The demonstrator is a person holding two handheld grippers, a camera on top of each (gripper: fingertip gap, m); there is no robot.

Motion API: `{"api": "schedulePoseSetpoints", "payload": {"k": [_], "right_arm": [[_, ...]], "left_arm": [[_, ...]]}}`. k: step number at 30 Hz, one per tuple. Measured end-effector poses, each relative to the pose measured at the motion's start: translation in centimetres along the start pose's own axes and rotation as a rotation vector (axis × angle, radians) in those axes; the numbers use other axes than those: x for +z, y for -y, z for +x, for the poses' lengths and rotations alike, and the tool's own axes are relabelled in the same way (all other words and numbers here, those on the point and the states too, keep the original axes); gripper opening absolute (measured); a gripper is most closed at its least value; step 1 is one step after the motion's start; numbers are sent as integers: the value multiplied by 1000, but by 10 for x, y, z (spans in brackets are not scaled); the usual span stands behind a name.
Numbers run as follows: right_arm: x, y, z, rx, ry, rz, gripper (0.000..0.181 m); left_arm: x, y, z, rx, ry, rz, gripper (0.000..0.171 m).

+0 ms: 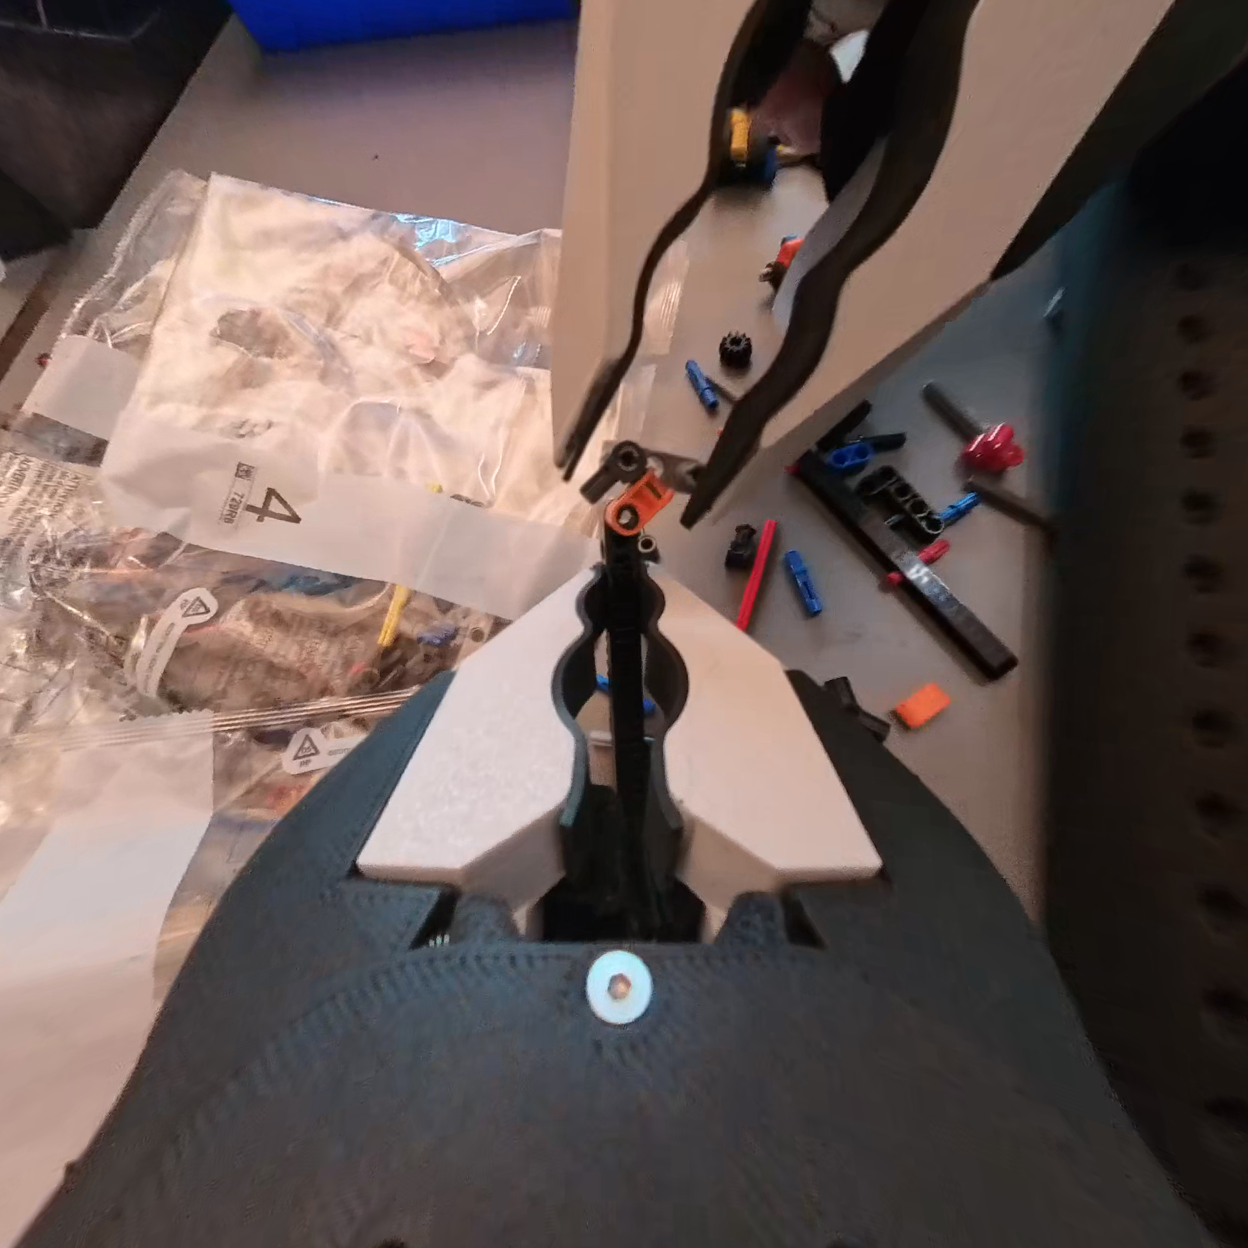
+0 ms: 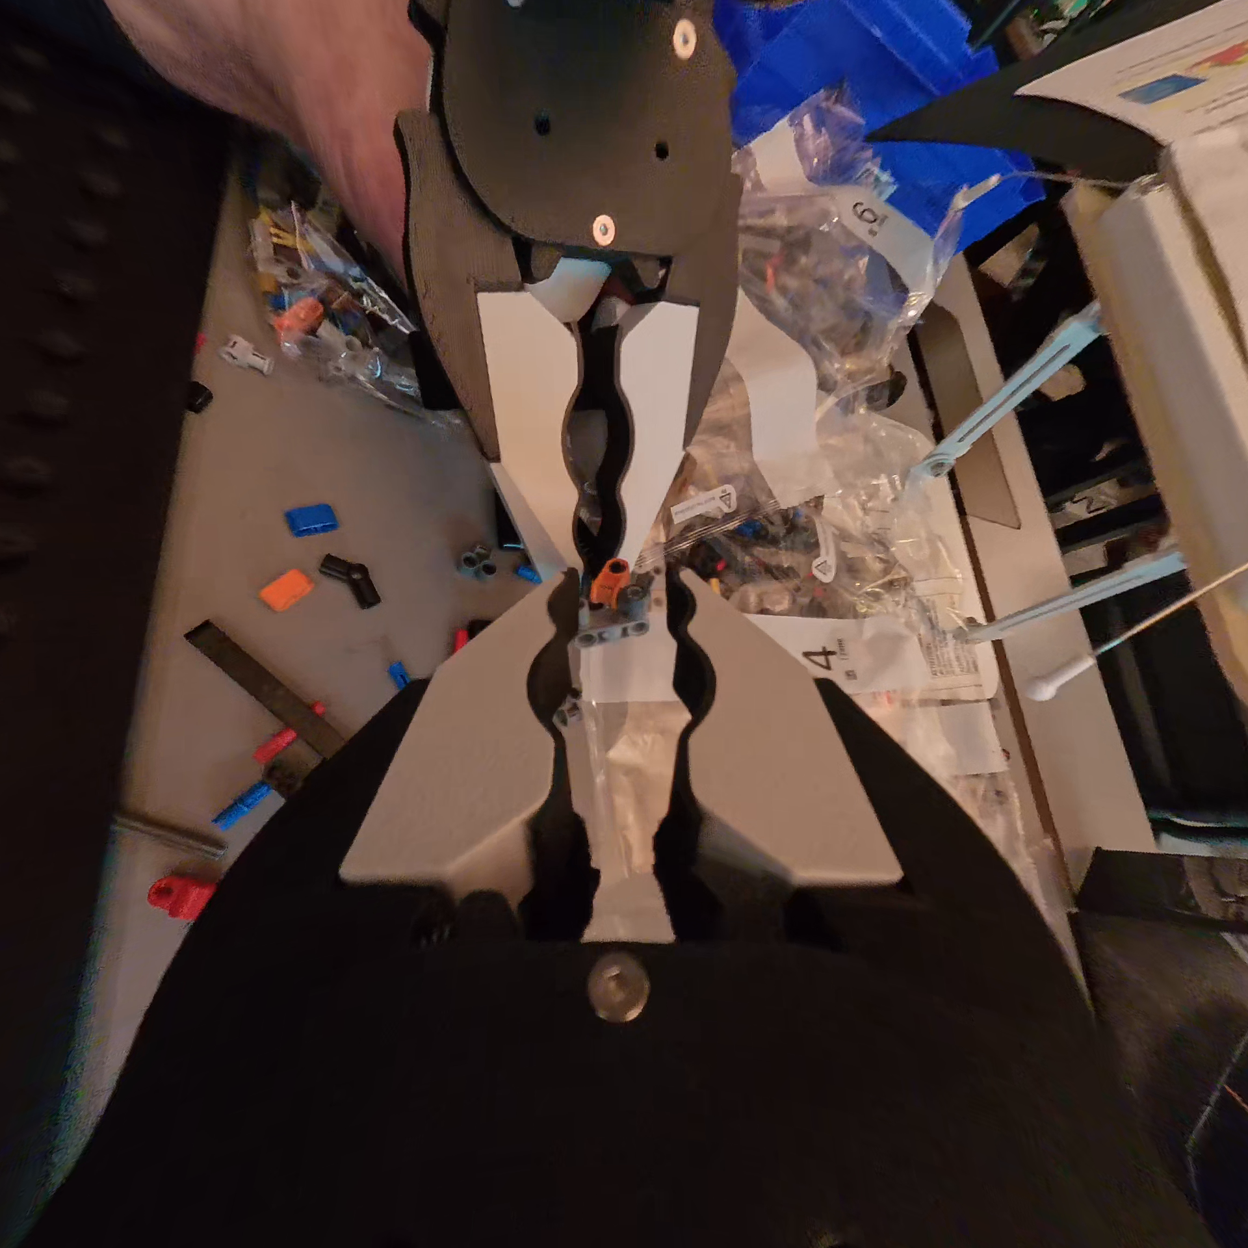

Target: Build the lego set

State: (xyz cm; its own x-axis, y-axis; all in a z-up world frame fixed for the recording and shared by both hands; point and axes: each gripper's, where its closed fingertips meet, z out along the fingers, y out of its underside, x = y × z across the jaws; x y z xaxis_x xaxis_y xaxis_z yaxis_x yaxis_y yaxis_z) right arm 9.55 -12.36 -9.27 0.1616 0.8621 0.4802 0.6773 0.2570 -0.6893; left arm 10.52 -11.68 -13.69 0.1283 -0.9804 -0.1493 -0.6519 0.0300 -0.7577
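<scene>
Left wrist view shows the left gripper (image 1: 619, 587) clamped on one black toothed beam (image 1: 622, 648) capped by one orange connector (image 1: 638, 506), then the right gripper (image 1: 631, 483) parted around one grey piece (image 2: 611, 625), above two numbered bags (image 1: 324, 378).

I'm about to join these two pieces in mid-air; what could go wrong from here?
1. The left gripper pinches the black axle only along its thin shaft, so pushing may tilt the orange connector.
2. The right gripper looks open around the grey beam, which may drop among the plastic bags.
</scene>
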Motion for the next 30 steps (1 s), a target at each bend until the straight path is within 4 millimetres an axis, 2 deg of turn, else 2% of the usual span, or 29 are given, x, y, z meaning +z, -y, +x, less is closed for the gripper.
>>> {"api": "schedulePoseSetpoints", "payload": {"k": [6,9,13,15,23,29,30], "right_arm": [[15,-23,1,28,-15,-163,16],[15,-23,2,79,-1,-157,15],[15,-21,1,-41,-53,-190,14],[16,-19,1,-46,-64,-204,14],[14,-4,1,9,-61,-130,11],[12,4,1,211,34,-12,10],[7,13,2,267,76,66,0]], "left_arm": [[4,-8,-6,63,81,-79,7],[4,-7,-7,55,83,-84,7],[4,-9,-6,38,71,-97,7],[4,-11,-6,25,65,-101,6],[3,-8,-2,-92,-21,-50,6],[2,-5,-4,-85,-19,-30,6],[3,-8,-5,-73,-8,-51,5]]}}
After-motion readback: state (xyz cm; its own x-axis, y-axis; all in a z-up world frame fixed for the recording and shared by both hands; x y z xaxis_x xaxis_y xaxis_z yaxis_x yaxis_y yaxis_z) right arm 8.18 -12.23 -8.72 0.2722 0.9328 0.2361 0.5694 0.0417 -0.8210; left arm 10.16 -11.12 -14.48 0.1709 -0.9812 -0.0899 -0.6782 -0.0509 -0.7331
